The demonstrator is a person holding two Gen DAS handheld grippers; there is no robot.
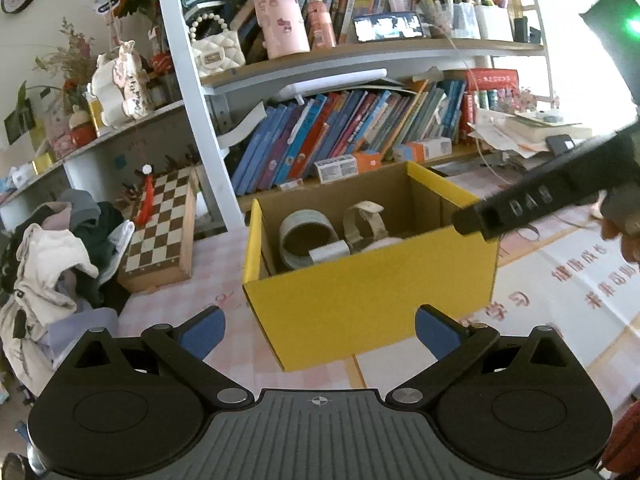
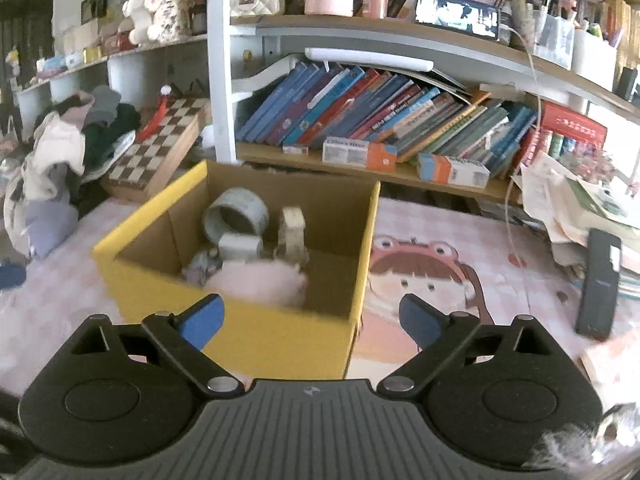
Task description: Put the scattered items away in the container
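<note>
Both hand-held grippers, left (image 1: 318,330) and right (image 2: 311,322), were held spread wide and empty before the yellow cardboard box (image 2: 256,336) on the counter (image 2: 480,248). Inside it lay a grey tape roll (image 2: 236,216), a strap-like loop (image 2: 293,232) and a fluffy pink item (image 2: 264,282), presumably already tidied.

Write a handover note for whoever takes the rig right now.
Left gripper: open, holding nothing, in front of the yellow box.
Right gripper: open, holding nothing, over the box's near edge.
In the box: tape roll, second smaller roll, white block, pink fluffy item, a small grey thing I cannot identify.
Left: black remote lies on the mat at the right, by the paper pile; probably next, if it counts.
</note>
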